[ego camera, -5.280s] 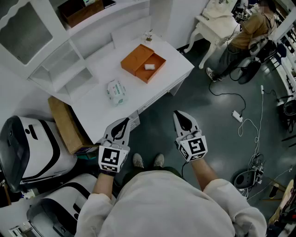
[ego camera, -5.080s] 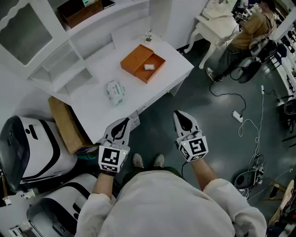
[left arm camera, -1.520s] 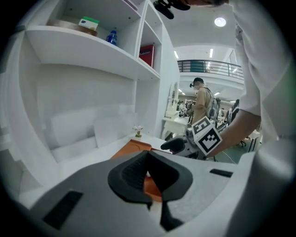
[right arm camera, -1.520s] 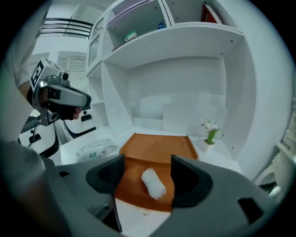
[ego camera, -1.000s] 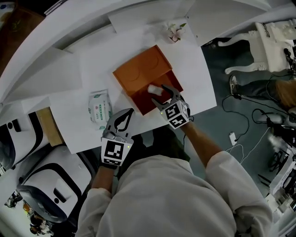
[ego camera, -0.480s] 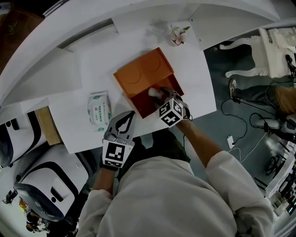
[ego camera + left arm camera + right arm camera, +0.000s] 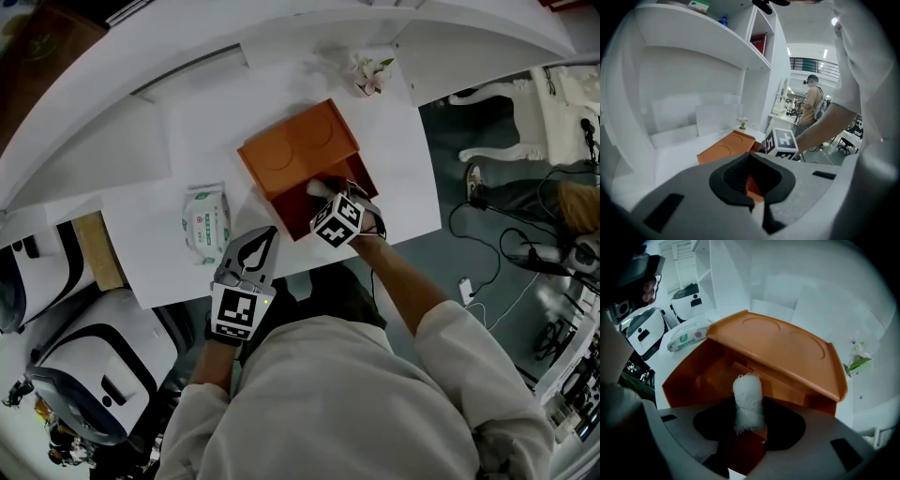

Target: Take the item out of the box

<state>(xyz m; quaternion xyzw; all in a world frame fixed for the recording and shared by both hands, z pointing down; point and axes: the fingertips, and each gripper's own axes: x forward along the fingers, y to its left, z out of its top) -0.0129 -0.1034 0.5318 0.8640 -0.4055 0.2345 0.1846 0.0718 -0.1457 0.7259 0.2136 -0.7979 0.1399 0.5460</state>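
Note:
An orange box (image 7: pixel 289 212) lies open on the white desk, its lid (image 7: pixel 298 150) folded back. A white gauze roll (image 7: pixel 317 188) sits inside it. My right gripper (image 7: pixel 330 191) reaches down into the box. In the right gripper view the roll (image 7: pixel 748 399) stands between the jaws of this gripper (image 7: pixel 749 430), which are closing around it with the box floor (image 7: pixel 693 376) behind. My left gripper (image 7: pixel 265 234) hovers shut and empty at the desk's near edge, left of the box. In the left gripper view this gripper (image 7: pixel 757 199) faces the box (image 7: pixel 724 151).
A pack of wet wipes (image 7: pixel 207 221) lies left of the box. A small flower ornament (image 7: pixel 367 73) stands at the back of the desk (image 7: pixel 403 178). White shelves rise behind. White appliances (image 7: pixel 84 375) sit on the floor at left. A person (image 7: pixel 813 101) stands far off.
My right gripper has dropped into the box and come around the gauze roll, its jaws narrowing. The left gripper has stayed at the desk edge.

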